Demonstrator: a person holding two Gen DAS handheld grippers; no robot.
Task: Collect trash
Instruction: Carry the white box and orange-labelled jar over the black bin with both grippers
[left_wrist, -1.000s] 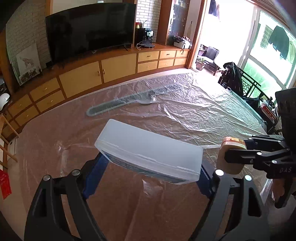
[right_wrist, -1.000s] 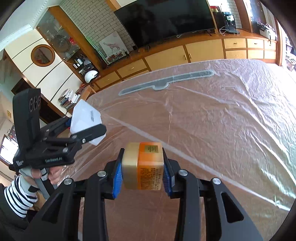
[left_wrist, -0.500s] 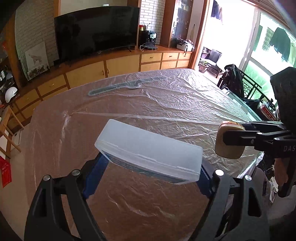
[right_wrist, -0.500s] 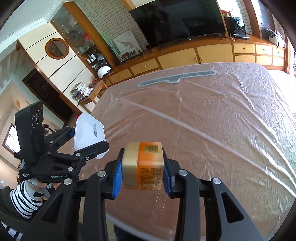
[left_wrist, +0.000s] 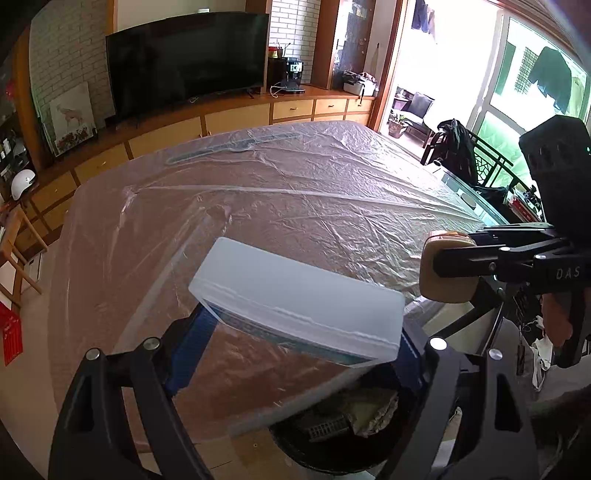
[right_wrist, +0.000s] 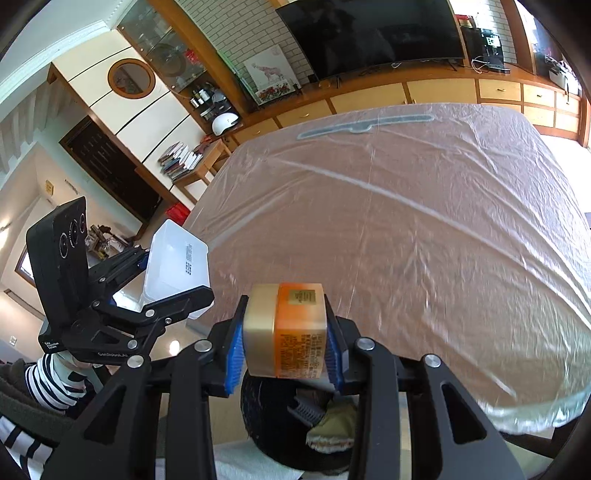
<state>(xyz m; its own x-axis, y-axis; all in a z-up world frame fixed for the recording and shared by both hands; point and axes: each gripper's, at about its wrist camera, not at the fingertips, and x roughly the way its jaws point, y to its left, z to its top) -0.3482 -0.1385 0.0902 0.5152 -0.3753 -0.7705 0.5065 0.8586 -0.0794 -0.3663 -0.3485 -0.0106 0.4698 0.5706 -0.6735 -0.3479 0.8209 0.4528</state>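
Observation:
My left gripper (left_wrist: 295, 325) is shut on a flat translucent white plastic box (left_wrist: 295, 299) and holds it above a black trash bin (left_wrist: 343, 424) at the table's near edge. My right gripper (right_wrist: 284, 336) is shut on a small orange jar with a beige lid (right_wrist: 286, 334) and holds it above the same bin (right_wrist: 295, 421). The bin holds crumpled trash. The right gripper with the jar (left_wrist: 448, 269) shows at the right of the left wrist view. The left gripper with the box (right_wrist: 177, 266) shows at the left of the right wrist view.
A large table covered in clear plastic sheeting (left_wrist: 295, 199) lies ahead. A grey strip (left_wrist: 229, 146) lies at its far side. Beyond stand a wooden cabinet with a TV (left_wrist: 184, 81), and chairs (left_wrist: 458, 155) on the right.
Both grippers have pulled back from over the table to its near edge. The black bin has come into view below them. Both grips are unchanged.

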